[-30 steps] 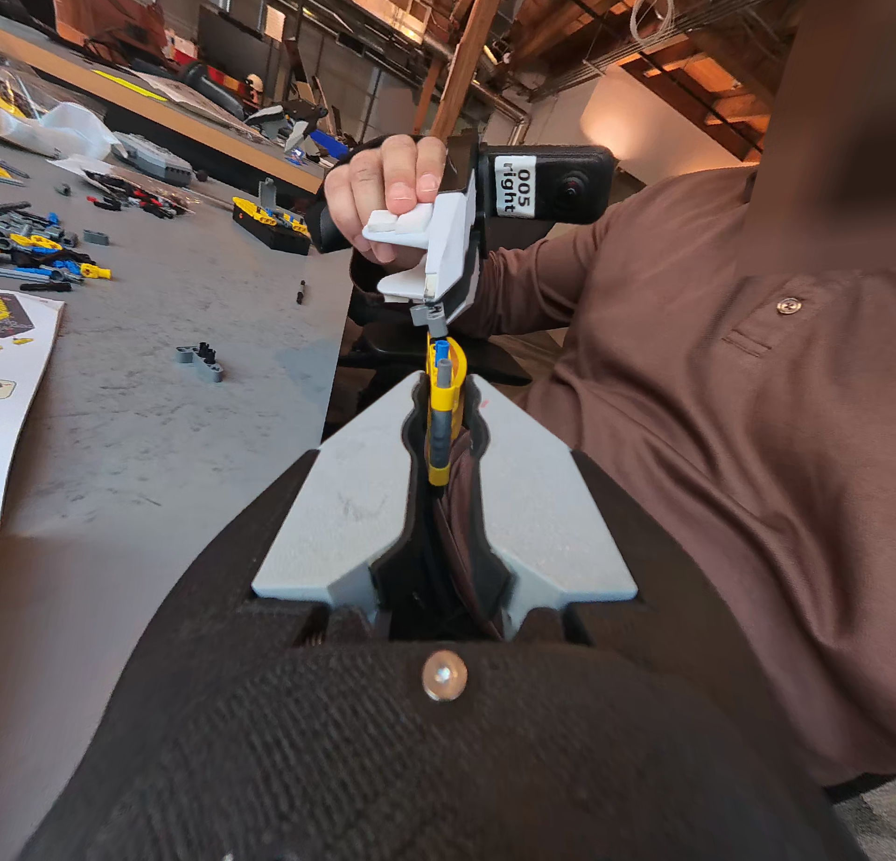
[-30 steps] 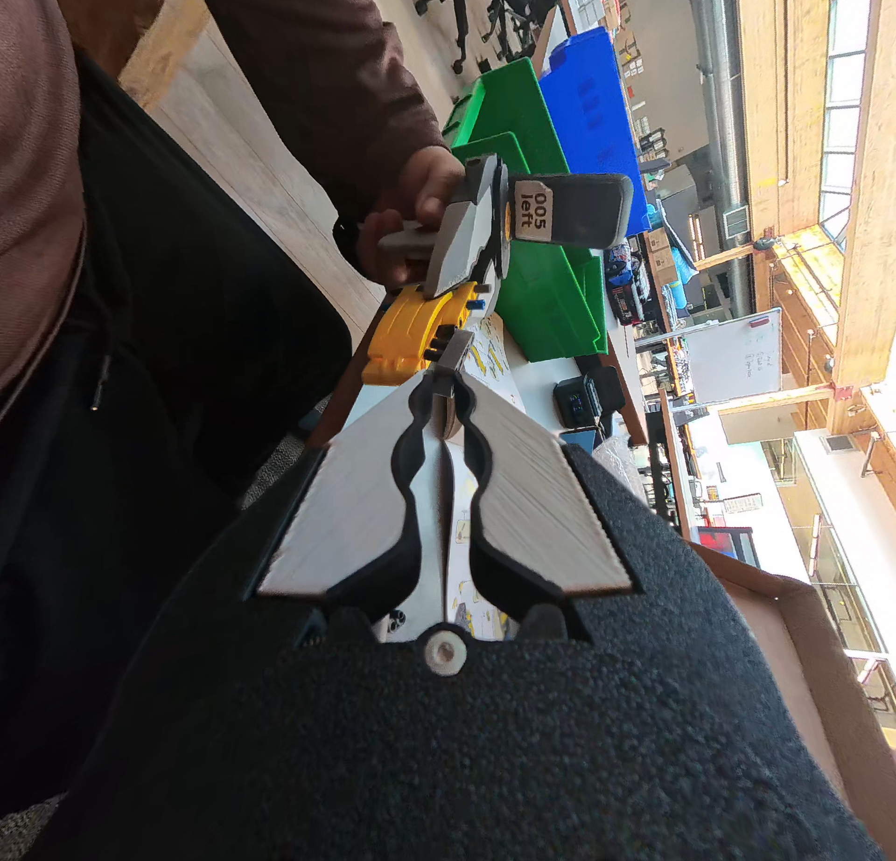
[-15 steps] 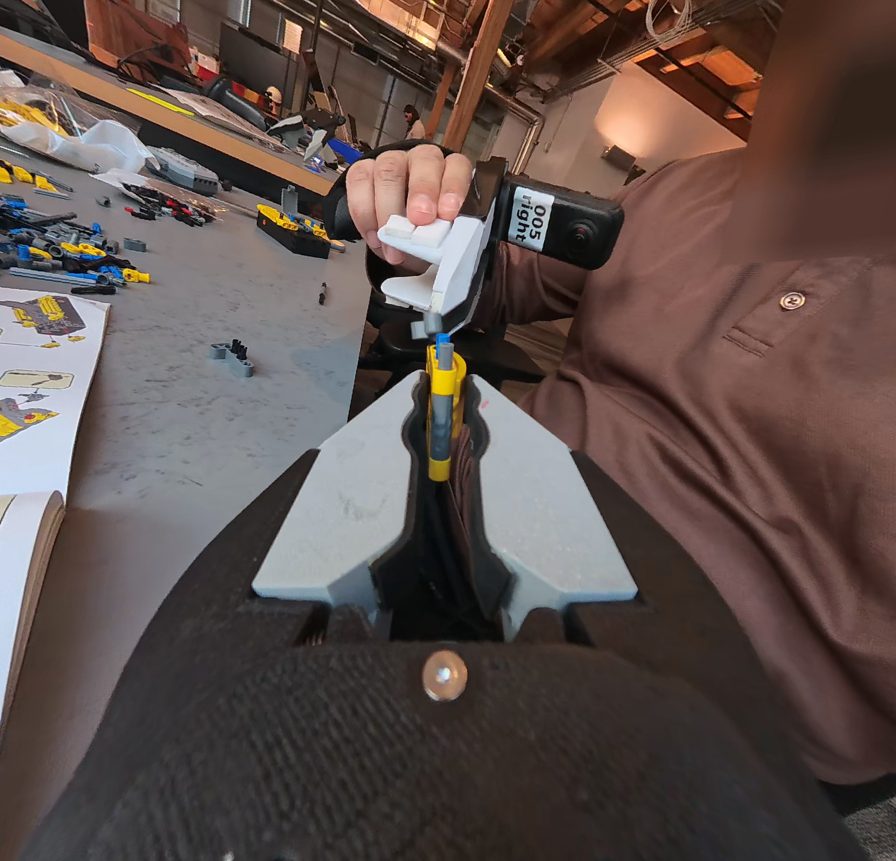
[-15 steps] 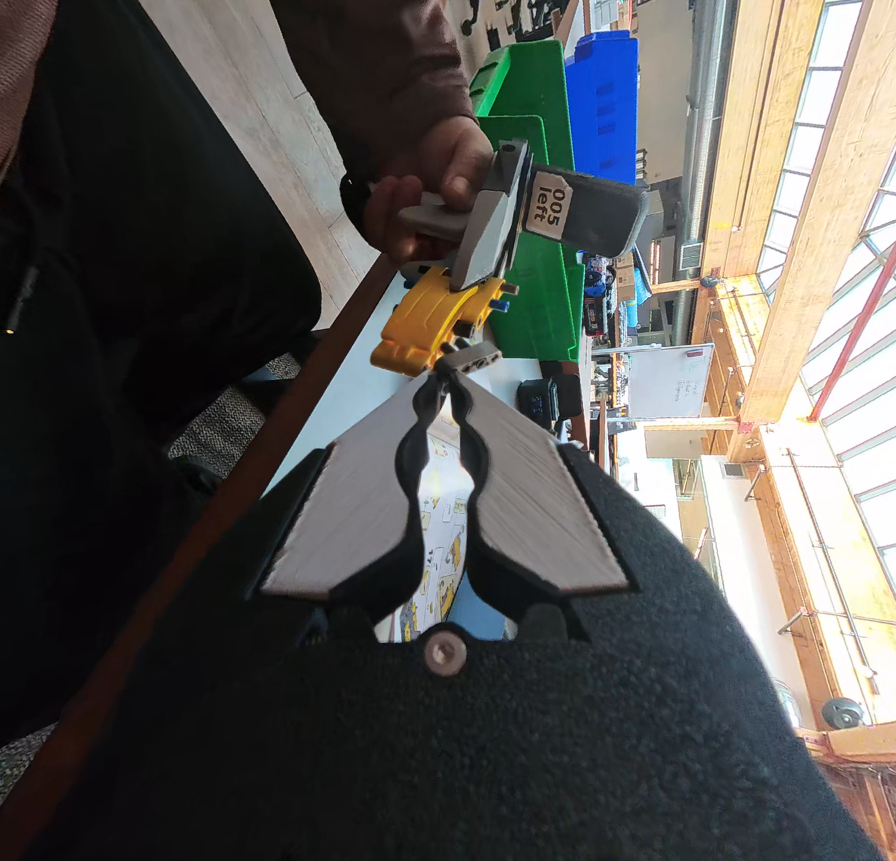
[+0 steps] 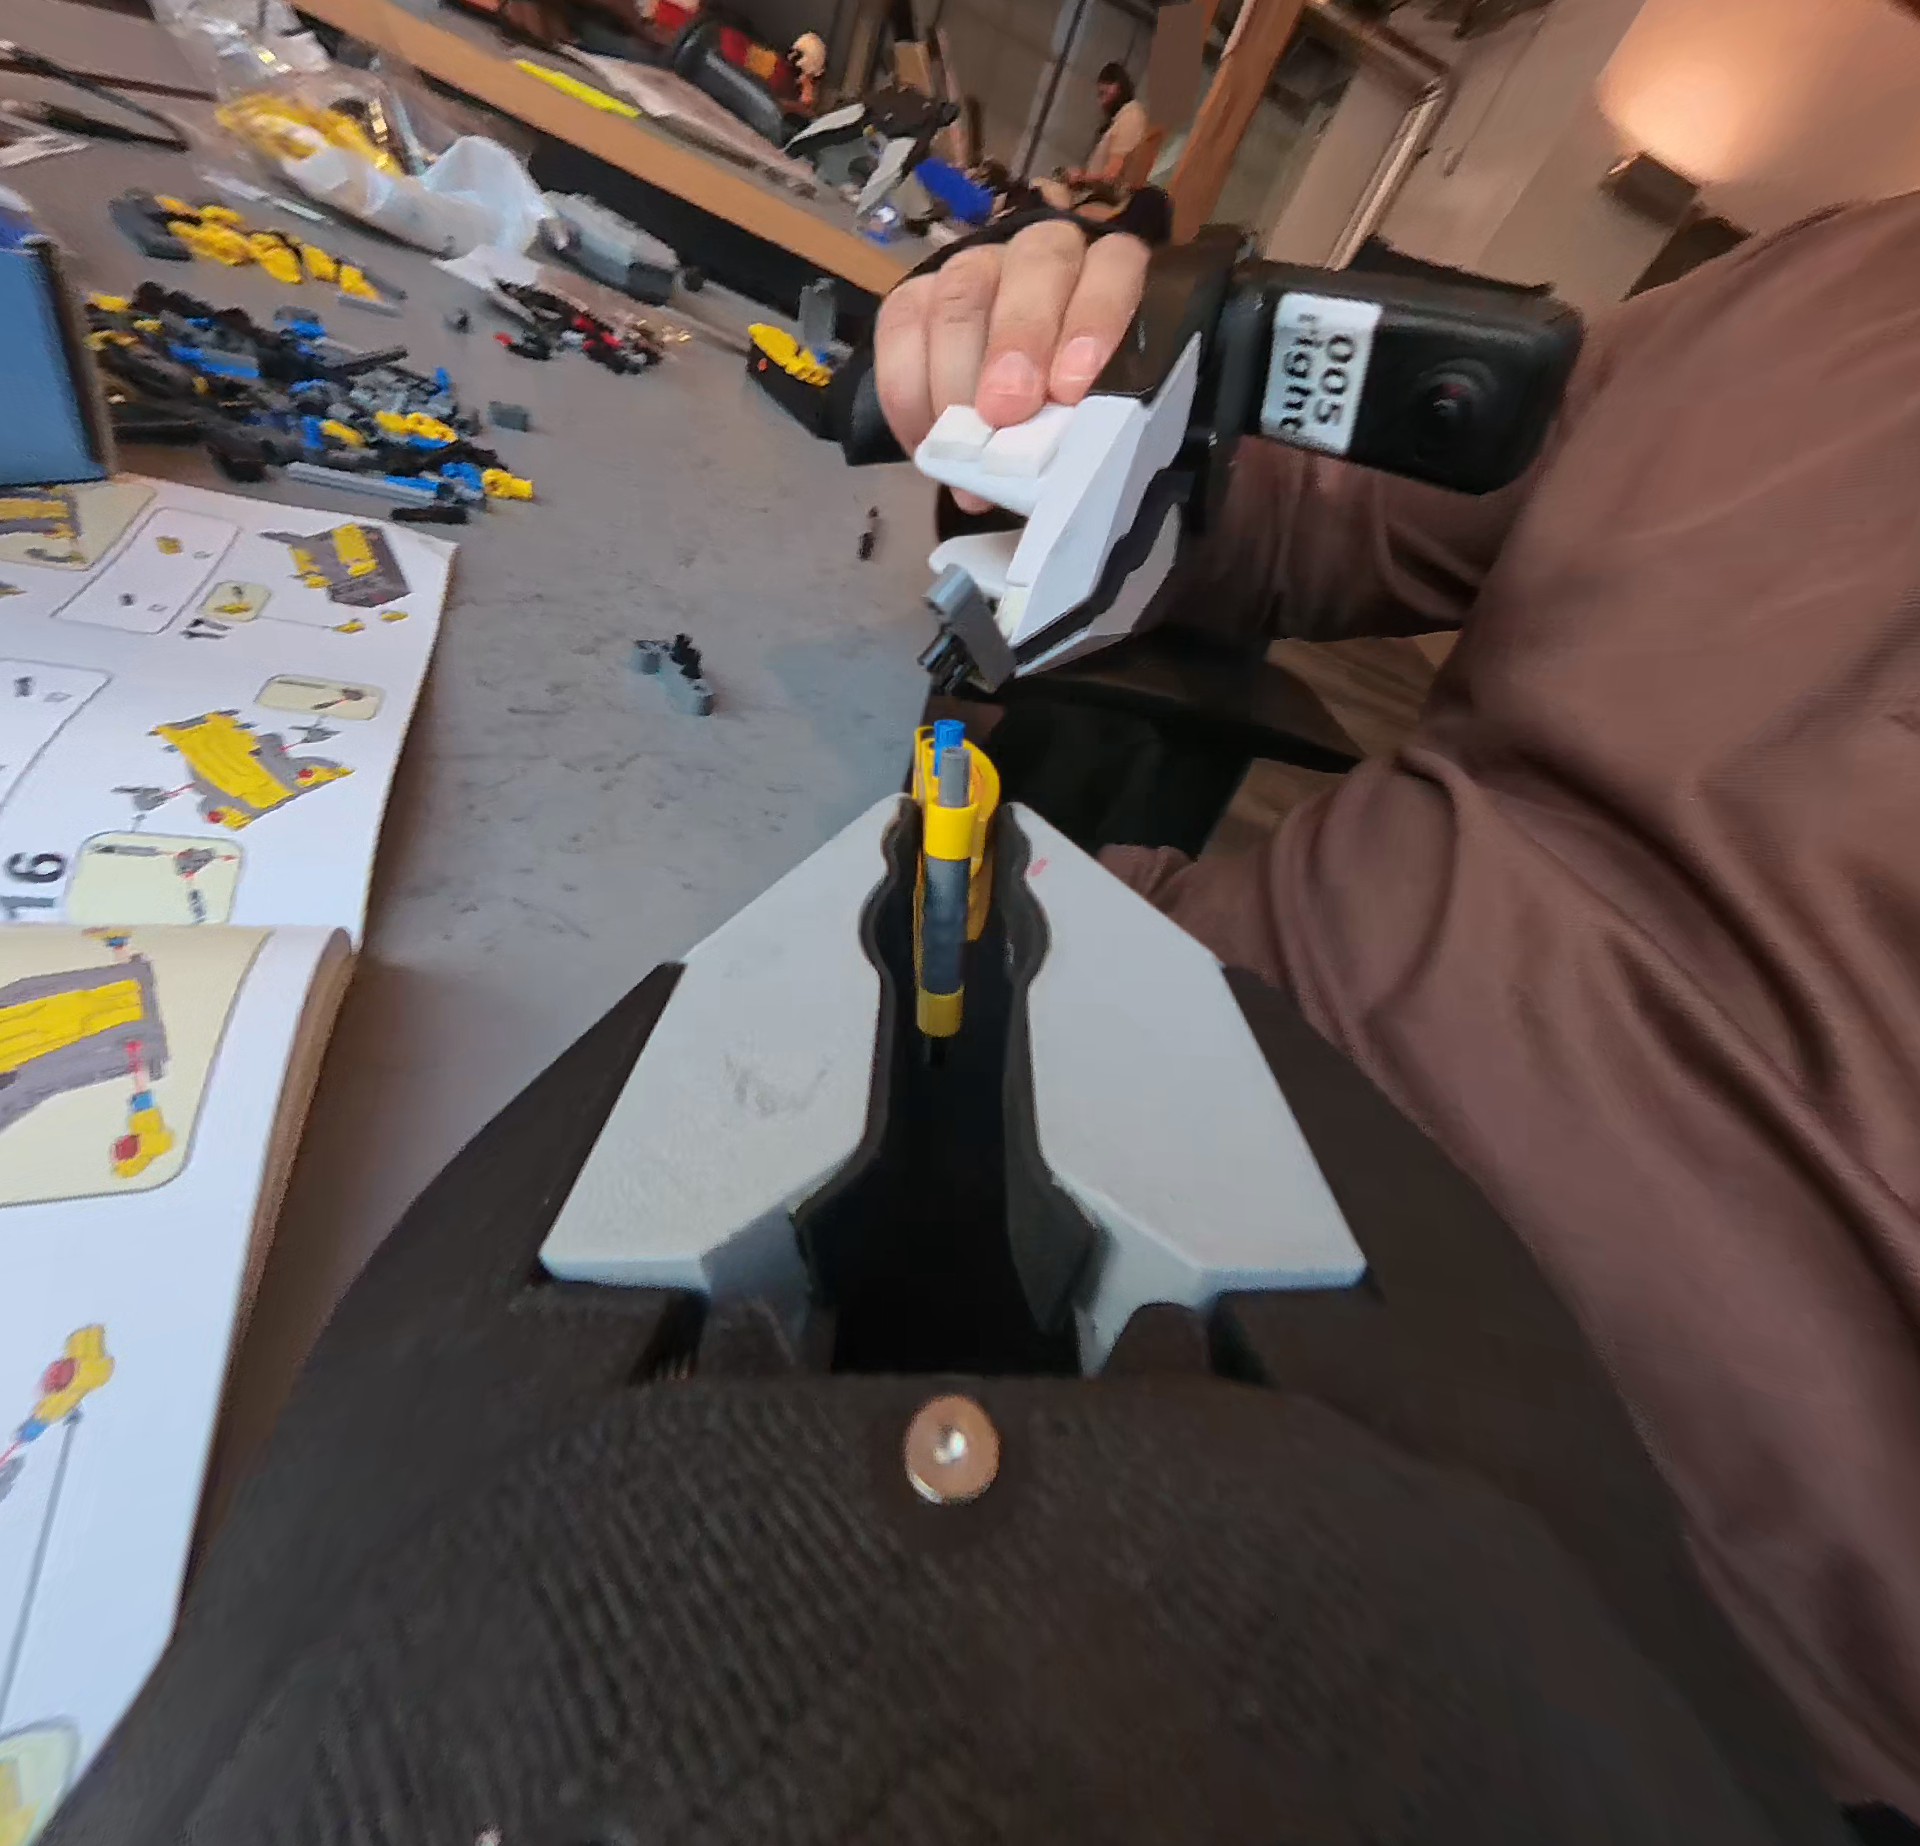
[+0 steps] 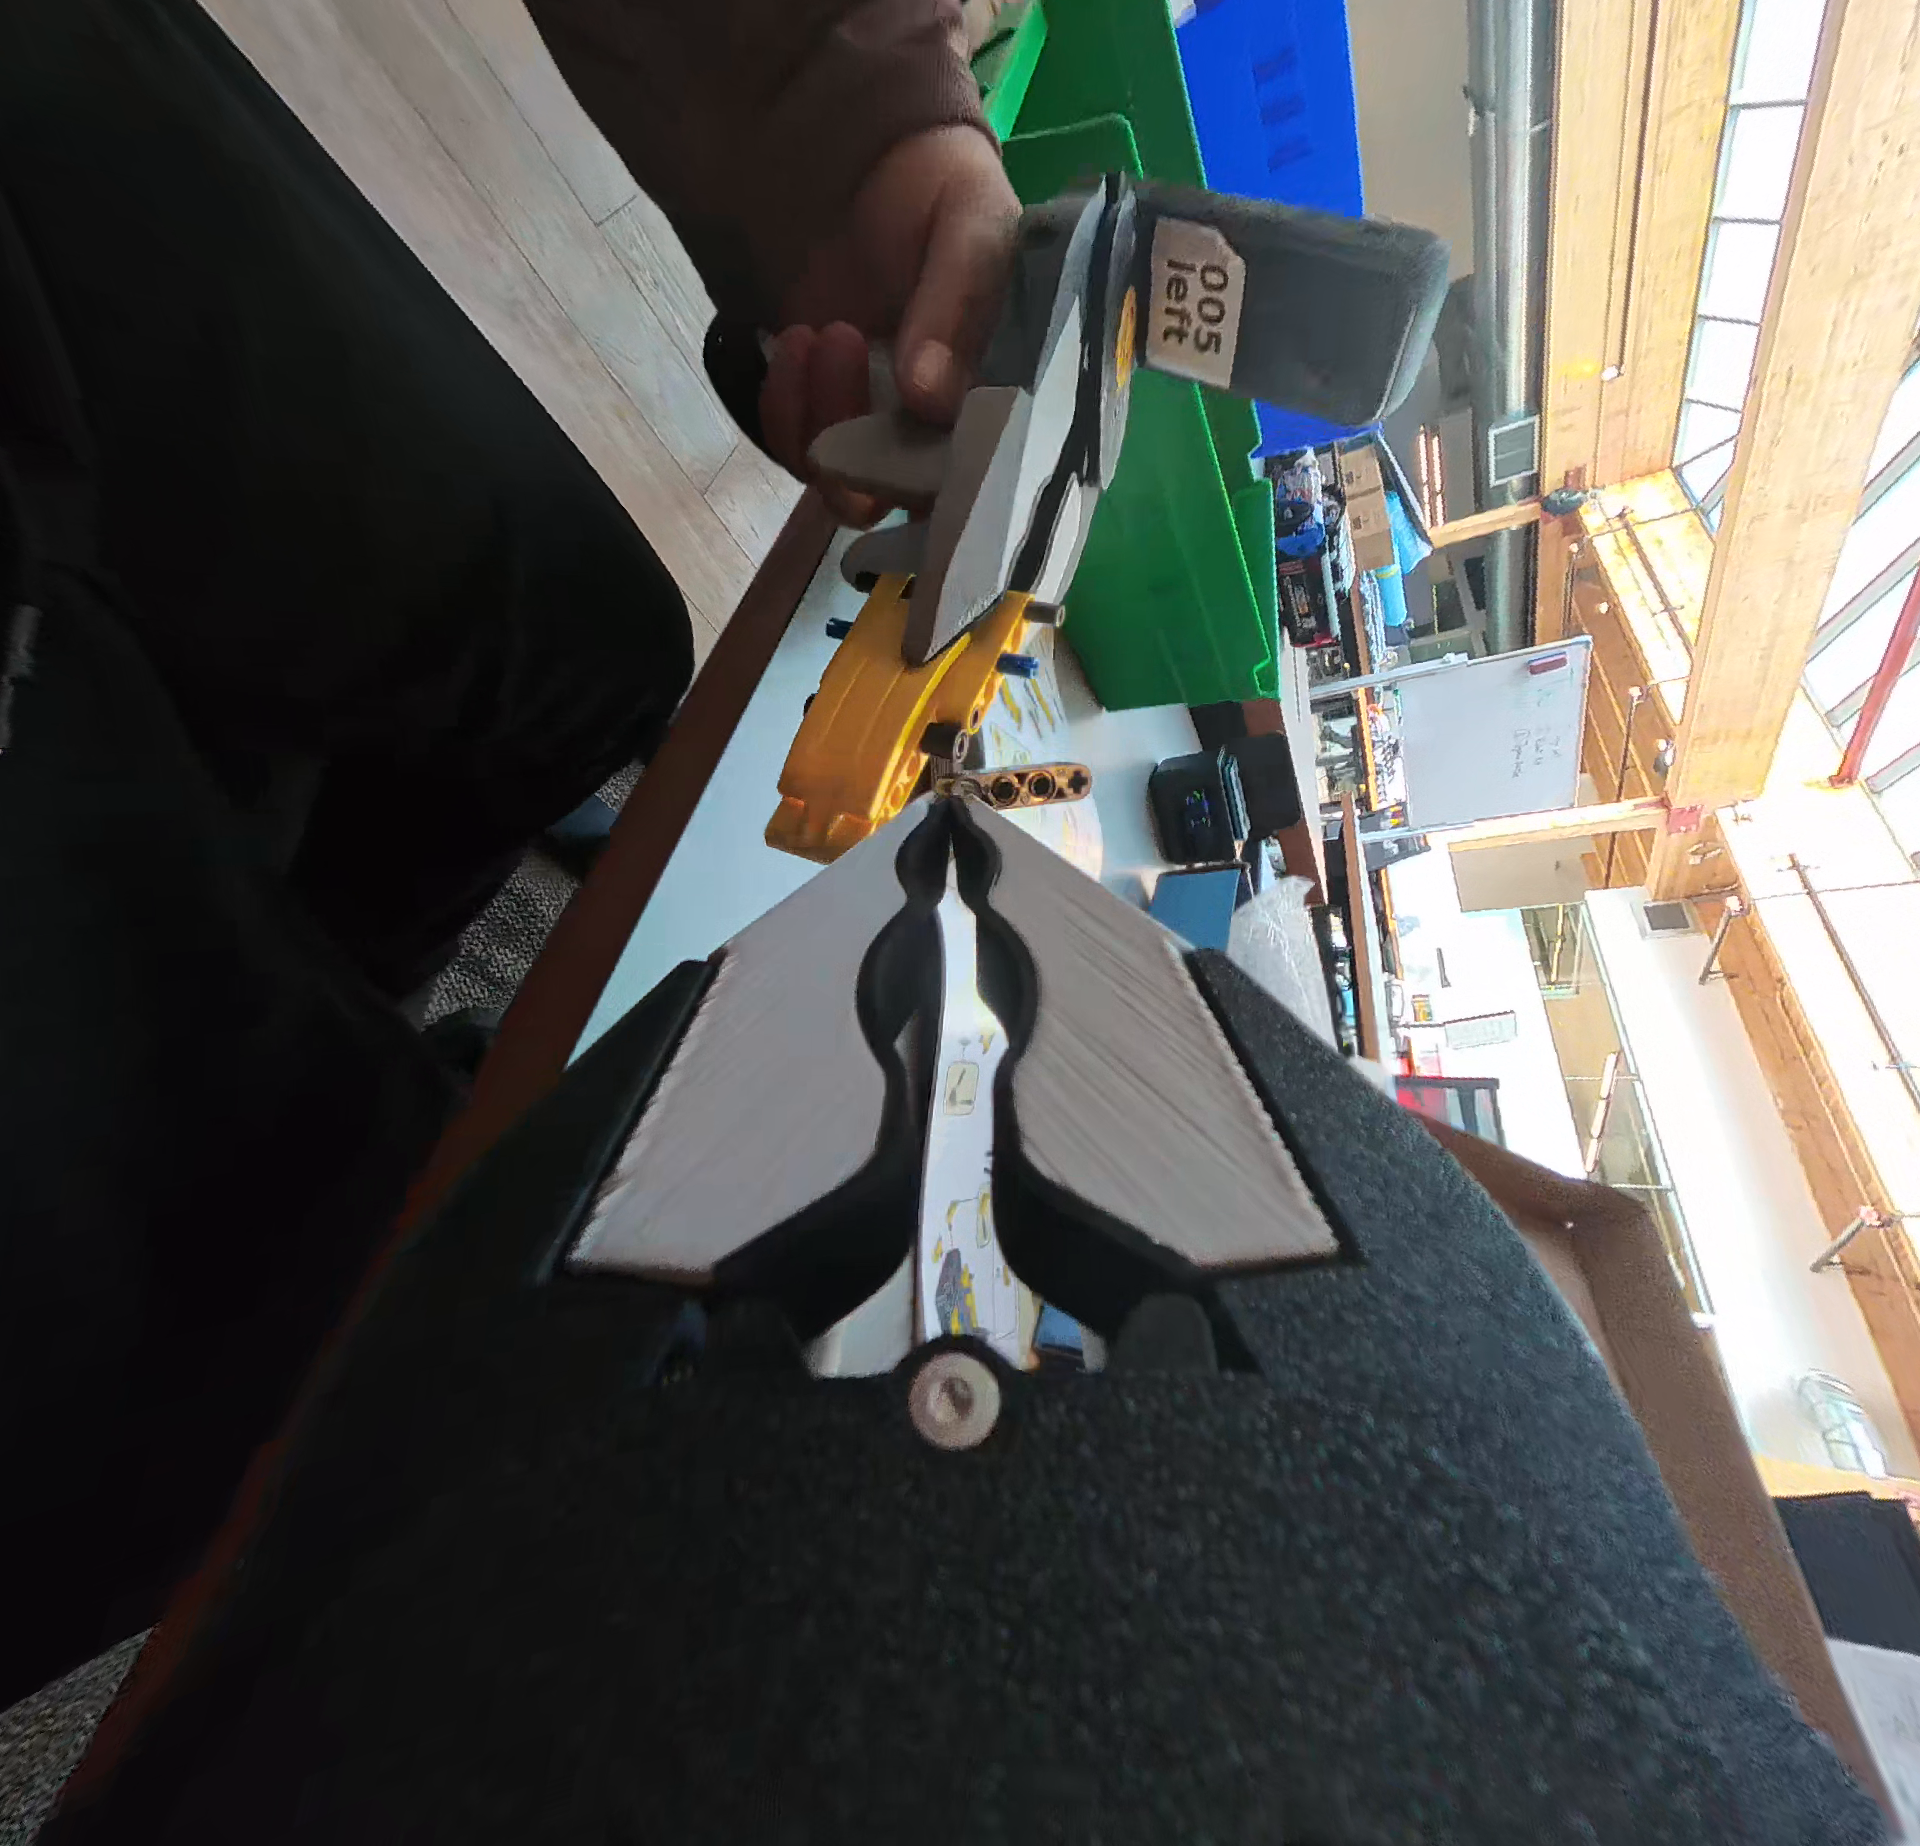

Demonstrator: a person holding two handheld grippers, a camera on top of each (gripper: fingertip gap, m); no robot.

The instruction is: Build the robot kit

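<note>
My left gripper (image 5: 951,840) is shut on a yellow toy-brick panel assembly (image 5: 948,892) with grey and blue pins, held edge-on in the air past the table edge. In the right wrist view the same yellow assembly (image 6: 883,726) sits under the left gripper (image 6: 966,622). My right gripper (image 6: 954,809) is shut on a small grey beam with holes (image 6: 1023,784), held just beside the yellow assembly. In the left wrist view the right gripper (image 5: 997,653) holds that grey beam (image 5: 966,620) a little above and apart from the yellow assembly.
A grey table (image 5: 623,716) bears an open instruction booklet (image 5: 156,757), a small grey part (image 5: 675,669) and several scattered yellow, blue and black bricks (image 5: 312,404). Green bins (image 6: 1164,508) and a blue bin (image 6: 1268,71) stand beyond. A person's brown sleeve (image 5: 1558,861) fills the right. There is about 4 cm between the tips of the two grippers.
The right gripper with the grey beam has lifted off the yellow assembly and tilted, opening a gap. The left gripper has swung so more of the booklet shows.
</note>
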